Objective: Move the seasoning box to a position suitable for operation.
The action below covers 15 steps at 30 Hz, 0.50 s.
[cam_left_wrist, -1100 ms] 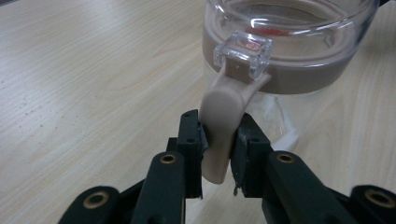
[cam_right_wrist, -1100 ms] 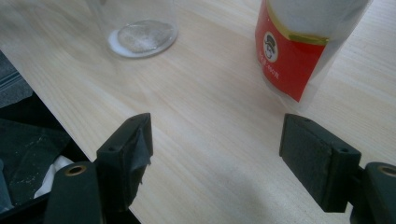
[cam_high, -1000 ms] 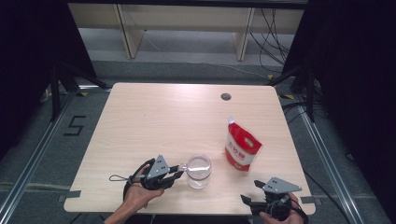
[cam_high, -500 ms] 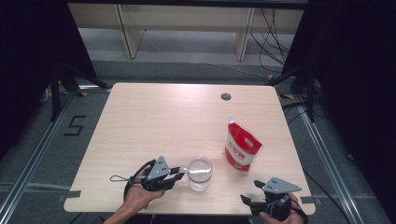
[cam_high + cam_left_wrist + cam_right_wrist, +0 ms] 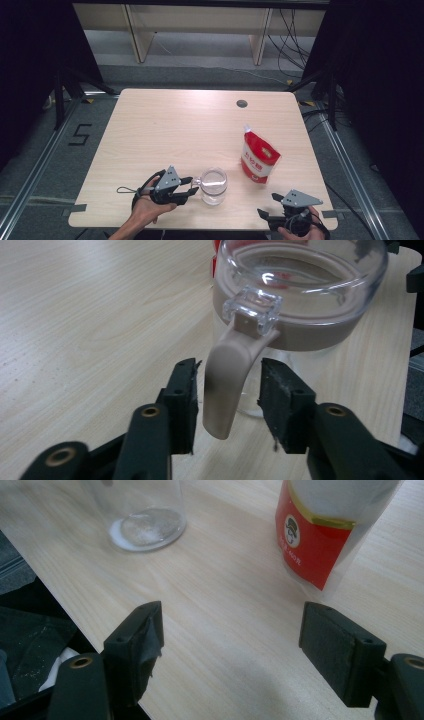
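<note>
A clear glass jar [image 5: 214,186] with a transparent lid stands near the table's front edge; a little white powder lies in its bottom [image 5: 145,515]. Its beige clasp lever [image 5: 225,385] hangs down the side. My left gripper [image 5: 192,186] lies level beside the jar, and its jaws have just been opening. The lever sits between the pads [image 5: 185,395] with a thin gap on each side, so this gripper [image 5: 227,385] is open. A red and white pouch [image 5: 260,162] stands upright to the jar's right. My right gripper [image 5: 267,205] rests open at the front right edge, nothing between its jaws [image 5: 232,640].
The light wooden table [image 5: 175,130] has a round cable hole [image 5: 242,104] at the back right. The pouch [image 5: 320,535] stands just ahead of the right jaws. Dark curtains flank the table and shelving legs stand behind it.
The left jaws look slightly wider apart around the jar's lever. Both hands, the jar and the pouch have kept their places.
</note>
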Motion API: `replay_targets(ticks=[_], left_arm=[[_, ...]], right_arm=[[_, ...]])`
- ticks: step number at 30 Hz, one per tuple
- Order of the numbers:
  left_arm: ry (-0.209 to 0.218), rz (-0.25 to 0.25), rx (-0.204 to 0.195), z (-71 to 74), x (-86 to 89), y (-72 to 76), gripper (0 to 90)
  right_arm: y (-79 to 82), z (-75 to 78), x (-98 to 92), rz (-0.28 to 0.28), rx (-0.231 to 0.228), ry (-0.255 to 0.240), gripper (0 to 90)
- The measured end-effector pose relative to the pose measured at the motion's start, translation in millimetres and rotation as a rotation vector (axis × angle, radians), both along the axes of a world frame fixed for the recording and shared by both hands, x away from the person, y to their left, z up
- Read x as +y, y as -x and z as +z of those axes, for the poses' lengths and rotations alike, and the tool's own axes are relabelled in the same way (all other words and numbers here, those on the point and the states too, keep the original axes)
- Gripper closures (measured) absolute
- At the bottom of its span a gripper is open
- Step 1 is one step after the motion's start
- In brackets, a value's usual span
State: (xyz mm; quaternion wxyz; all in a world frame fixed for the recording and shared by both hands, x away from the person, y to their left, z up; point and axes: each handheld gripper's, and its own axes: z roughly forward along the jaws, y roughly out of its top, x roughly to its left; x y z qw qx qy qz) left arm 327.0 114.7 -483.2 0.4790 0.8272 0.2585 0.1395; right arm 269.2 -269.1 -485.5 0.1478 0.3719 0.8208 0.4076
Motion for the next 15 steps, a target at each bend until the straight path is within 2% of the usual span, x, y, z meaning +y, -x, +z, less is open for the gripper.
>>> replay_targets(ticks=[1,3,4,6,7,8,15], left_arm=[[0.012,0.026,0.025,0.7,0.3,2.1,50.7],[0.018,0.032,0.037,1.5,2.1,2.3,46.8],[0.012,0.033,0.038,2.1,3.0,2.5,45.9],[0.0,0.021,0.026,2.9,4.5,1.6,44.0],[0.026,0.041,0.054,2.6,3.6,3.6,42.6],[0.024,0.041,0.053,2.9,4.3,3.7,41.3],[0.022,0.055,0.075,9.2,7.8,8.1,32.9]], right_arm=[[0.1,-0.2,-0.1,-0.001,0.013,-0.001,26.7],[0.0,-0.6,-1.5,-0.013,0.018,-0.006,26.7],[2.0,0.2,-1.0,-0.027,0.047,-0.014,26.7],[1.2,-0.3,-2.6,-0.03,0.024,-0.008,26.7],[1.6,-0.1,-2.7,-0.034,0.028,-0.012,26.7],[0.6,-0.3,-3.4,-0.026,0.018,-0.011,26.7],[1.6,0.1,-2.1,-0.027,0.034,-0.008,26.8]])
